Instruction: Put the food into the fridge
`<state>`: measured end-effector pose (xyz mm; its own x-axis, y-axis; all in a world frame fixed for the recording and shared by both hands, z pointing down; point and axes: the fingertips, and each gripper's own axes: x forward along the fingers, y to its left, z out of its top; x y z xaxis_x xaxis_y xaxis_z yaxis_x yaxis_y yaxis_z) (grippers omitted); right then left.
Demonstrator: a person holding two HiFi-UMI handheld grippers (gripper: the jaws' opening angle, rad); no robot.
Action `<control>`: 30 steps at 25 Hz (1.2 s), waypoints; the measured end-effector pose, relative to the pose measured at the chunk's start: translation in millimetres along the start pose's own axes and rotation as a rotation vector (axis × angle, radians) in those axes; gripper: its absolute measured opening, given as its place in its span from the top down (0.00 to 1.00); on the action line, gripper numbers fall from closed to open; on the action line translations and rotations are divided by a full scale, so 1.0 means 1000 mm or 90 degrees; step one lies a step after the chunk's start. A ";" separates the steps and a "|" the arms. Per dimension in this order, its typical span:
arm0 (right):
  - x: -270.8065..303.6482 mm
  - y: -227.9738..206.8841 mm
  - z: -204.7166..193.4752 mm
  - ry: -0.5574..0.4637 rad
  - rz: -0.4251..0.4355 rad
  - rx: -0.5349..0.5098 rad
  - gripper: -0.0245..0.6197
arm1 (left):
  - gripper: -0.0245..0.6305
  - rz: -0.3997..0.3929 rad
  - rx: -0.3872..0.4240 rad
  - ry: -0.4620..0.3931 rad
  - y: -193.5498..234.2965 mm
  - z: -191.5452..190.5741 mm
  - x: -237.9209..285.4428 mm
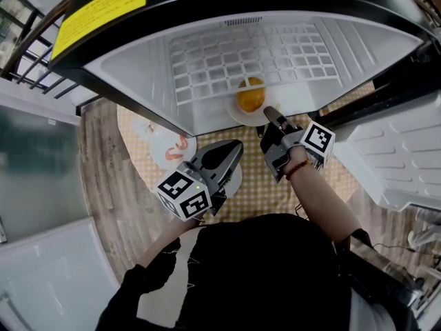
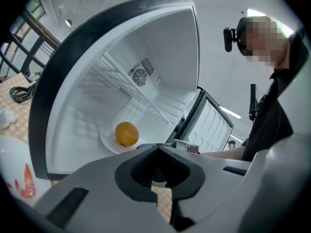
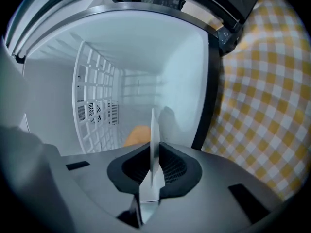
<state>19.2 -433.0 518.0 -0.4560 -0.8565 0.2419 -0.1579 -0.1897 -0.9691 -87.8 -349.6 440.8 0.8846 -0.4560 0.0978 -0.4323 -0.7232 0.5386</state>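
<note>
Left tongs point(image 1: 236, 148): nearest me, level over the yellow-checked worktop point(image 1: 265, 185), tips pointing at the open fridge point(image 1: 127, 74). Jaws together, nothing between them.

Just left of them on the cloth: a white dish with a shrimp print point(image 1: 164, 143), outside the fridge and well apart from both tongs.

Right tongs point(image 1: 270, 113): a bit further in, tips at the fridge mouth. Jaws clamped on the near rim of a white plate point(image 1: 241, 118). The right gripper view shows that rim edge-on, a thin white blade pinched between the pads.

The orange point(image 1: 250, 96) sits on that plate, roughly centred, just beyond the right tongs' tips. Plate and orange are inside the fridge cavity, low on the compartment floor near the front opening. I can't tell whether the plate rests fully on the floor or is partly carried by the tongs.

Beyond the orange: a white wire shelf point(image 1: 255, 54) across the cavity, nothing on it. Back wall has a round fan vent point(image 2: 139, 75).

Fridge door point(image 1: 400, 157) is swung open to the right, its white moulded liner facing up in the head view.
</note>
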 end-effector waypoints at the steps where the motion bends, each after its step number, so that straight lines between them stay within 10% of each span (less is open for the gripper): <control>1: 0.002 0.000 0.000 0.000 -0.001 0.000 0.90 | 0.94 0.000 0.000 0.000 0.000 0.000 0.000; 30: 0.024 -0.004 0.006 -0.032 -0.069 -0.005 0.90 | 0.94 0.020 -0.011 -0.010 0.008 -0.003 -0.016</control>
<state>14.7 -455.6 527.0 -0.3912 -0.8545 0.3417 -0.2108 -0.2783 -0.9371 -105.2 -346.7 445.8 0.8676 -0.4866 0.1025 -0.4571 -0.6991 0.5498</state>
